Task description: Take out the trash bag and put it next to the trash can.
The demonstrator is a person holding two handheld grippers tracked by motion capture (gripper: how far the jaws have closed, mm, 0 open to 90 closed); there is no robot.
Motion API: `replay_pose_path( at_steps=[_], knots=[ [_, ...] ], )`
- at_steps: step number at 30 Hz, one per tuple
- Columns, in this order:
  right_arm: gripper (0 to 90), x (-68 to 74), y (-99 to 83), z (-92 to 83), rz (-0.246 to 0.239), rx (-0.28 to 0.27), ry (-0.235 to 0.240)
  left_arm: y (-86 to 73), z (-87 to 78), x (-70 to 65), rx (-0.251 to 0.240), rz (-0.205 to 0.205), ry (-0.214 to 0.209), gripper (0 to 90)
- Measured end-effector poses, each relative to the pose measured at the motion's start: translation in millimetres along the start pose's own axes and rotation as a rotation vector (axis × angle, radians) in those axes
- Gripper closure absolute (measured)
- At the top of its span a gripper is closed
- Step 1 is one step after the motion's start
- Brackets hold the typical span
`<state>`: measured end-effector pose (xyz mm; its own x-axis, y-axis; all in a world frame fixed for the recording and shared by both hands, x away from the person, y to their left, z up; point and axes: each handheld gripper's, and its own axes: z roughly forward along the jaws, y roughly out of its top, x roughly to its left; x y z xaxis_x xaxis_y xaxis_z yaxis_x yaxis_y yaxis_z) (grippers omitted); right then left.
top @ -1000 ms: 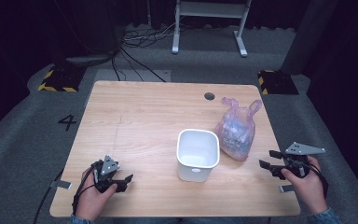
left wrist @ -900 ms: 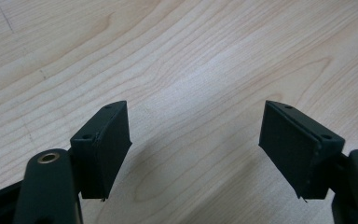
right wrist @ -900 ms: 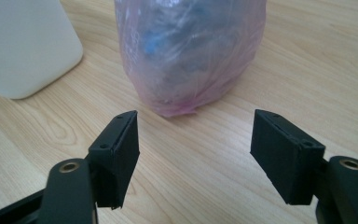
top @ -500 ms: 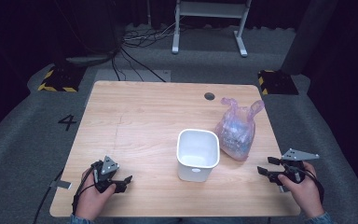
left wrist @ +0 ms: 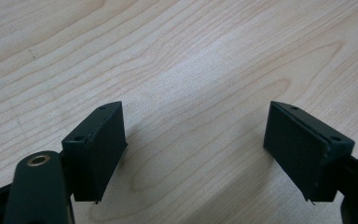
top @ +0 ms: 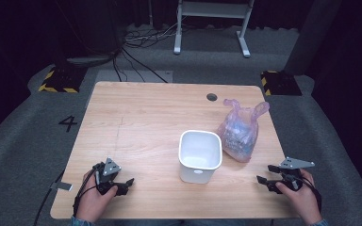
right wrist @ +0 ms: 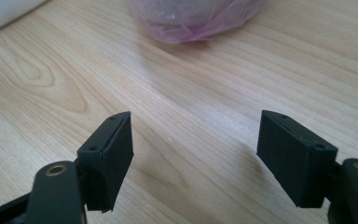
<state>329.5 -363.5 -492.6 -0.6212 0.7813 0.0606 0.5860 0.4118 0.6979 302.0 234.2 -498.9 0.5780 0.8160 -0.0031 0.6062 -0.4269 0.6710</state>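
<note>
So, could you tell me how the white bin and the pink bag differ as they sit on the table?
The white bin is rigid, opaque and open-topped; the pink bag is soft, translucent and knotted shut. The bin stands empty, whereas the bag looks stuffed. Both stand upright, side by side on the table.

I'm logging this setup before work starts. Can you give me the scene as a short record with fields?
table: wooden, with a hole near the far edge
bin: white, upright, open top, near the middle
bag: pink plastic, knotted, right of the bin, close beside it
left gripper: open, nothing between the jaws, near left corner
right gripper: jaws just opening, nothing between them, near right corner, short of the bag
</note>
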Motion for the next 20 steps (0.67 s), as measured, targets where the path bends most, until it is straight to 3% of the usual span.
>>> replay_pose_path(
  at_steps=[6,9,11,20],
  knots=[
    [15.3,3.7,-3.5,6.0,-0.036,0.012,-0.023,-0.4,1.5,-0.1,-0.009,-0.002,-0.007,17.8],
    [9.3,6.0,-6.5,11.3,-0.043,-0.025,-0.047,-2.3,3.9,0.8,-0.033,0.000,-0.019,15.5],
    [9.0,6.1,-6.4,11.6,-0.045,-0.023,-0.045,-3.9,5.3,2.1,-0.057,0.008,-0.022,14.6],
    [7.9,6.4,-6.3,12.0,-0.044,-0.022,-0.054,-3.9,5.5,2.2,-0.057,0.008,-0.024,14.2]
  ],
)
